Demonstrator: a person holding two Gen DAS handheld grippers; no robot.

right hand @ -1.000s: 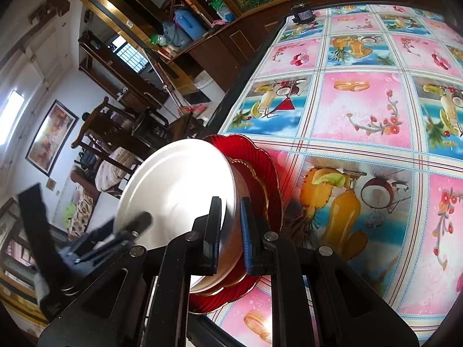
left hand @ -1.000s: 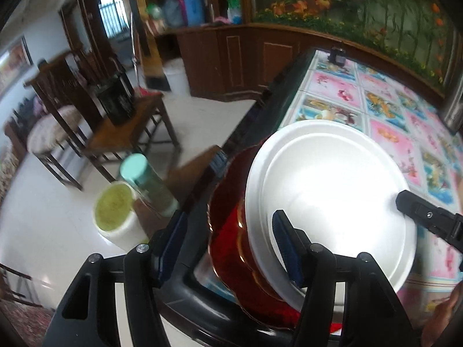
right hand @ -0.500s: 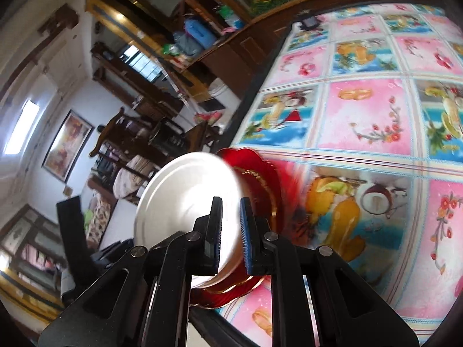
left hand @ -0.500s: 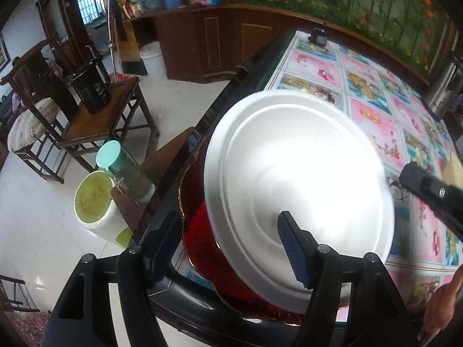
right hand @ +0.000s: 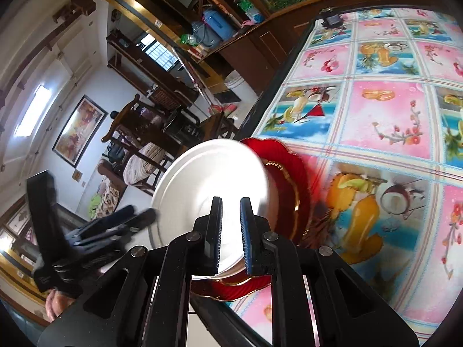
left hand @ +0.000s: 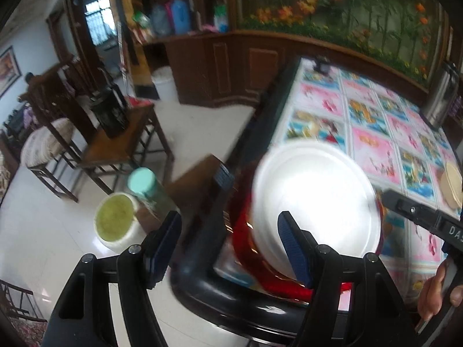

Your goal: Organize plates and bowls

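Tabletop (right hand: 385, 121) with a fruit-print cover, extending ahead and to the right of the right tool (right hand: 231, 231). At its near corner, directly ahead of that tool, a white plate (right hand: 208, 185) sits on red plates (right hand: 289, 173). The right tool's jaws are narrow, apparently pinching the white plate's near rim. The left tool (left hand: 228, 240) stands wide, holding nothing. Good practice, as judged: keep the plate level, centre it on the stack, then release.

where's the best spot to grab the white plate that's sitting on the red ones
Grip the thin rim of the white plate at its near edge, coming from the table-edge side, where it overhangs the red plates. That is where the right gripper pinches it; the left gripper is open.
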